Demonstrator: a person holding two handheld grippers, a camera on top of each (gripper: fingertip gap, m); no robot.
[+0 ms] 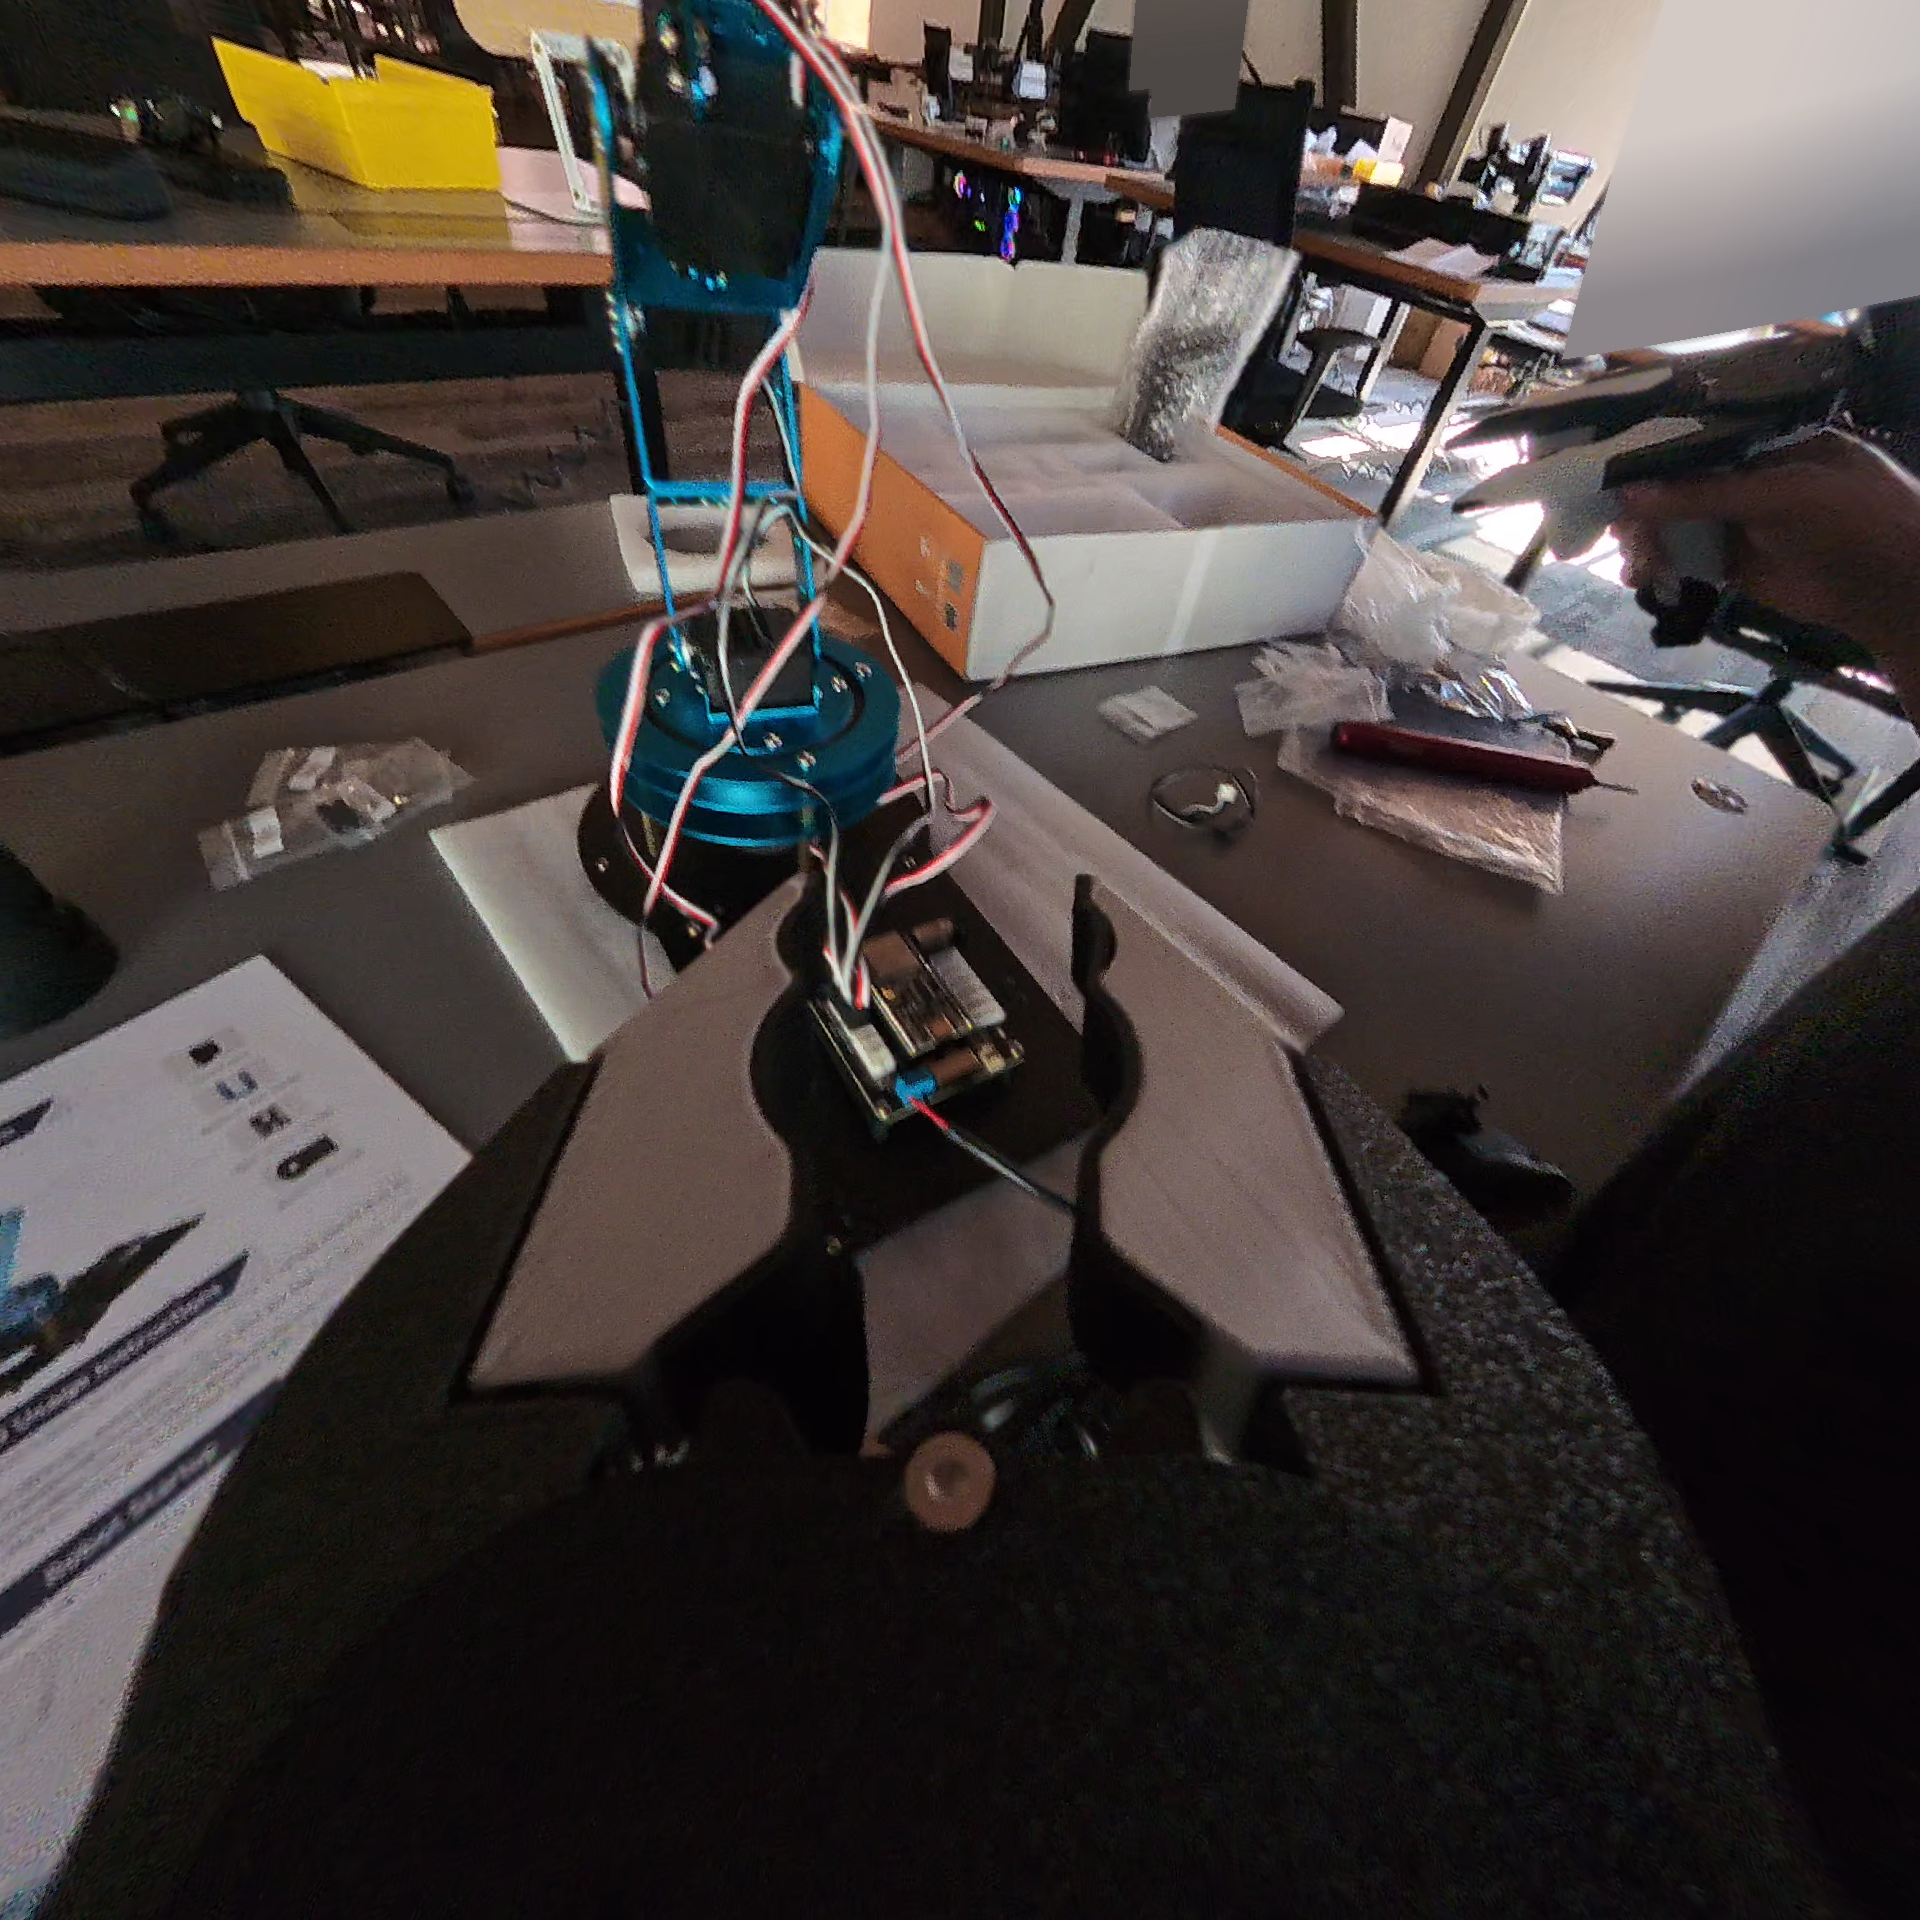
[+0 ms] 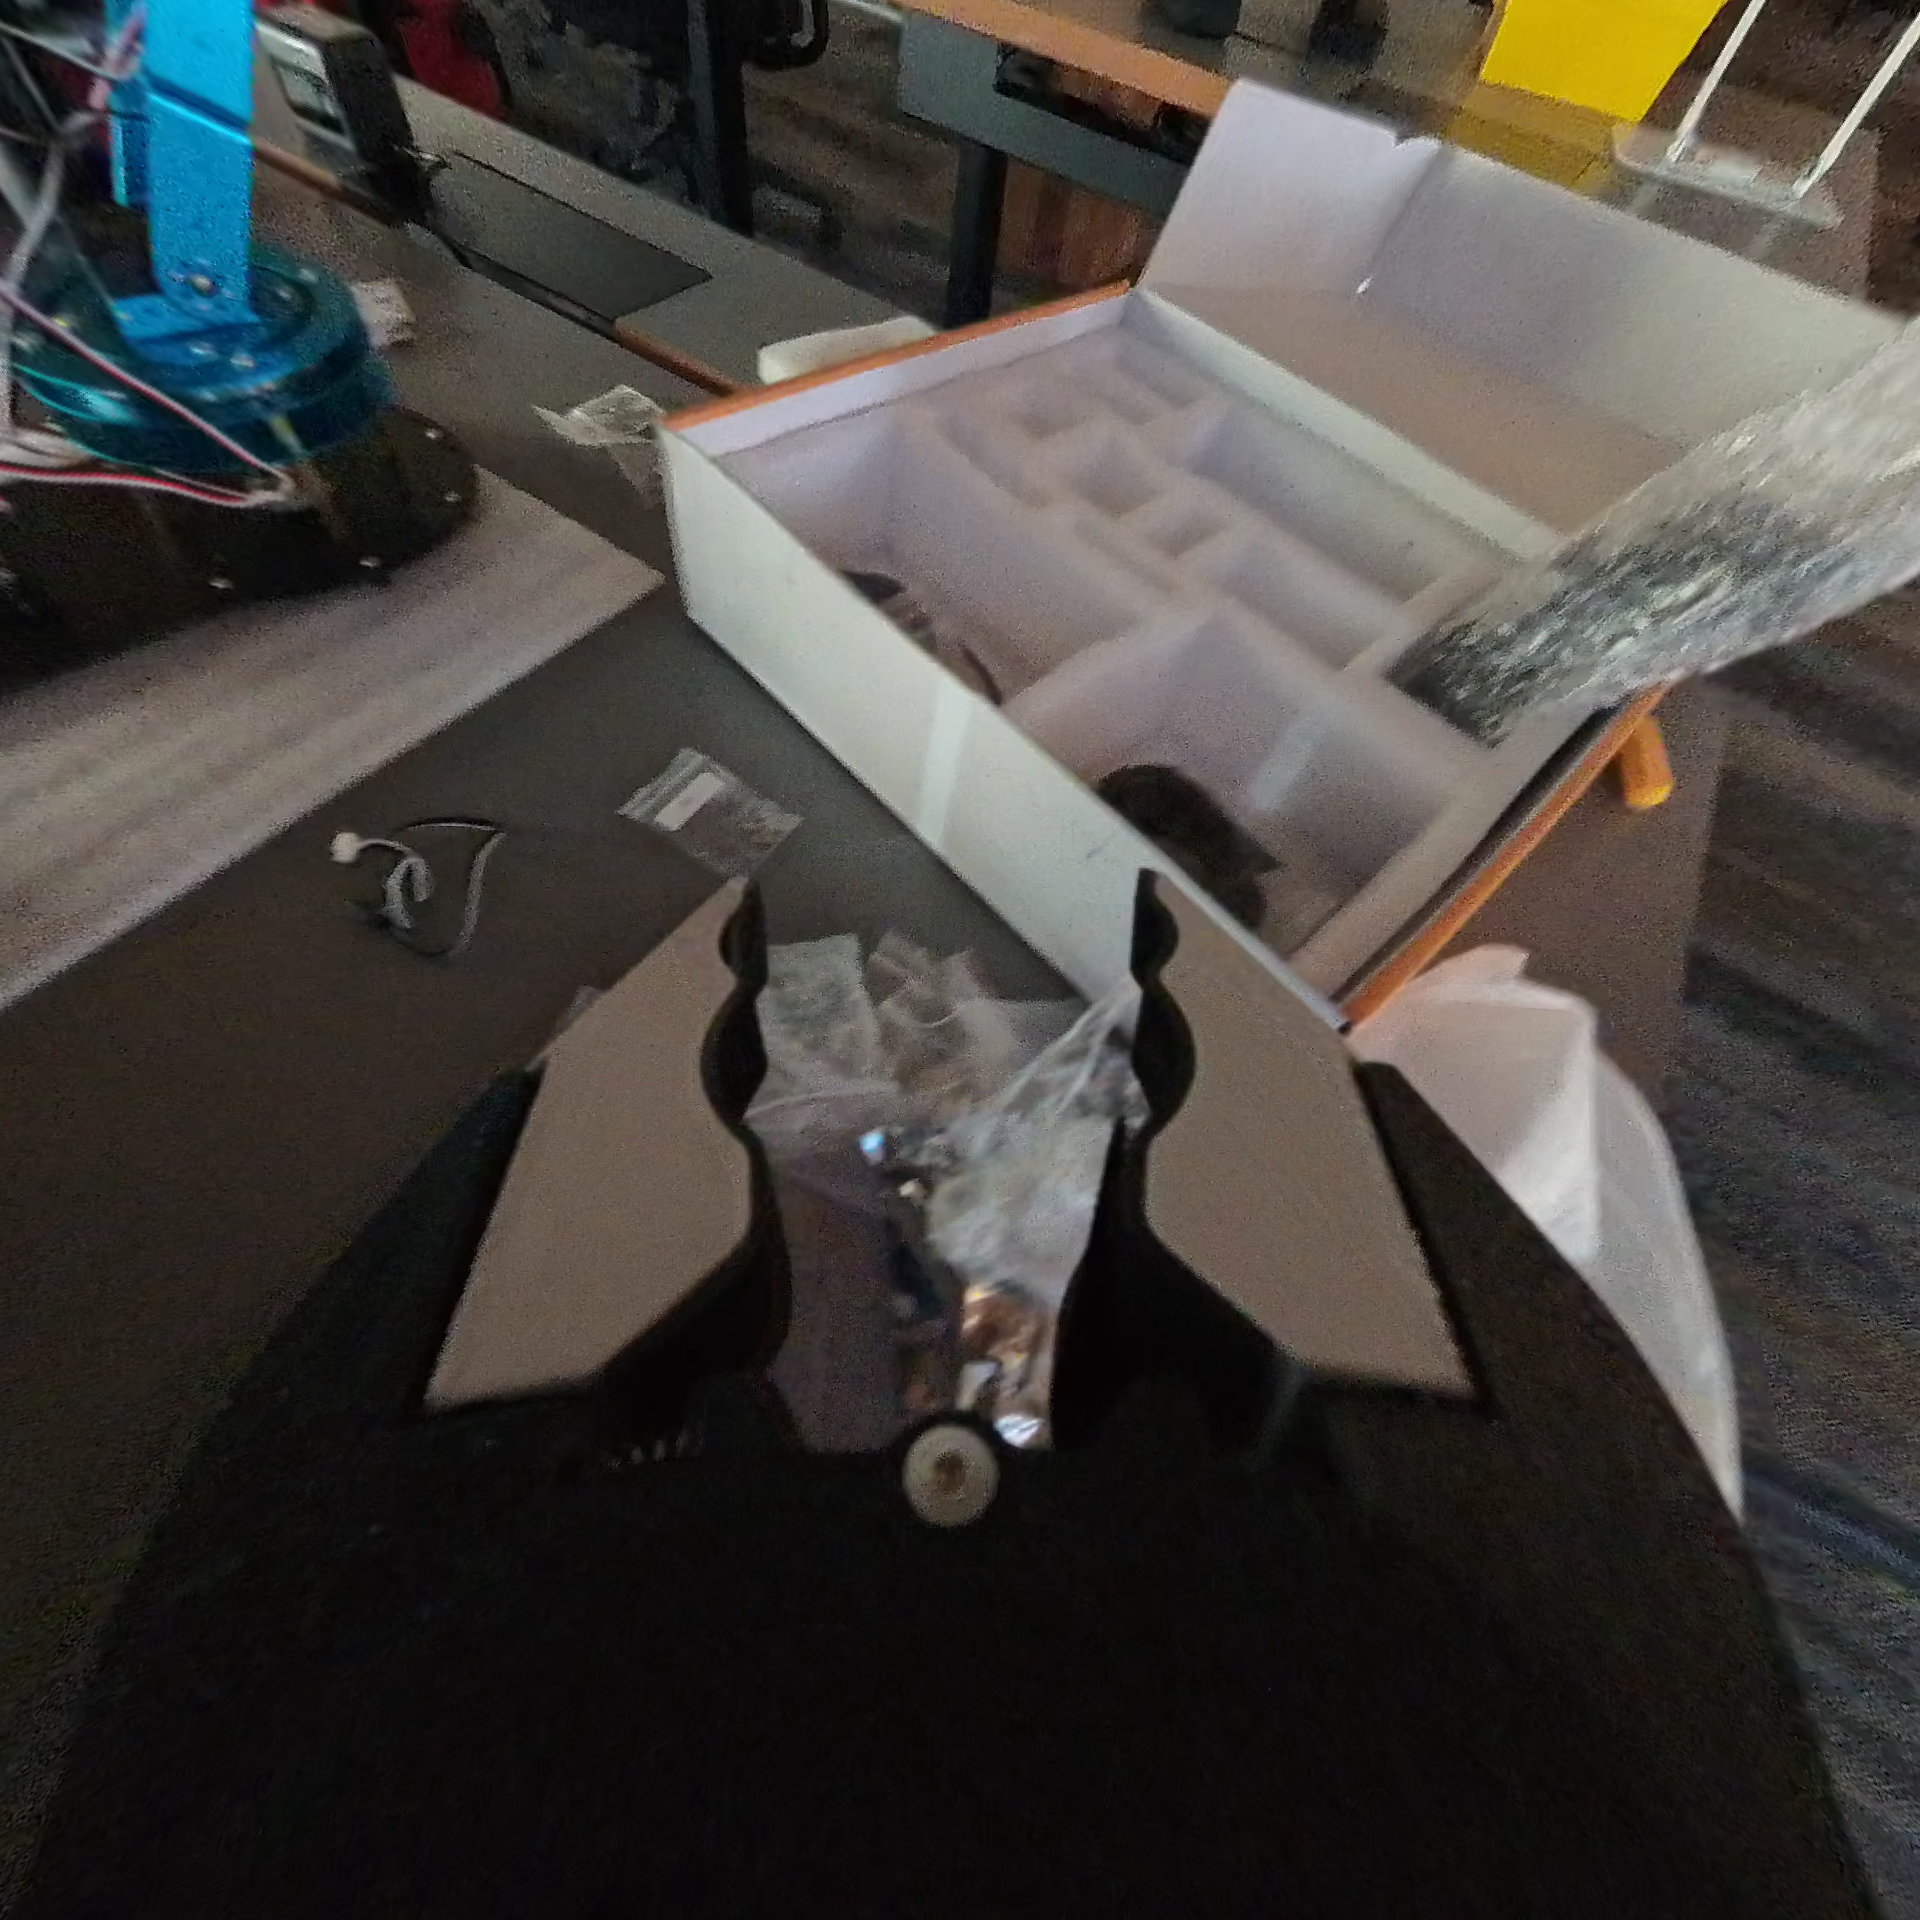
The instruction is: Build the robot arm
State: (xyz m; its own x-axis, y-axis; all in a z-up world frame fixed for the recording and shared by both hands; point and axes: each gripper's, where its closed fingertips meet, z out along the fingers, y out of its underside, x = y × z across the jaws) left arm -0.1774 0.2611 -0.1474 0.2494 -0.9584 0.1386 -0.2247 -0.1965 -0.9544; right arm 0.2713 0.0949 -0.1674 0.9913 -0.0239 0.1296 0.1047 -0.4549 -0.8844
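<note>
the left hand-held gripper (image 1: 940, 914) hovers spread over a small circuit board (image 1: 920, 1023) on the black base of a blue toy arm (image 1: 743, 727), pinching nothing. the board looks light and fragile, with thin wires (image 1: 852, 935) plugged in at its 11 o'clock end; edges seem the safest hold. its long axis seems to run from 5 to 11 o'clock, and the arm stands upright on the worktop (image 1: 1351, 935).

the right hand-held gripper (image 2: 940, 914) is spread too, above crinkly clear plastic bags (image 2: 966, 1143), soft and probably slippery. a white box (image 2: 883, 707) lies at 1 o'clock, a coiled cable (image 2: 426, 883) at 10 o'clock.
</note>
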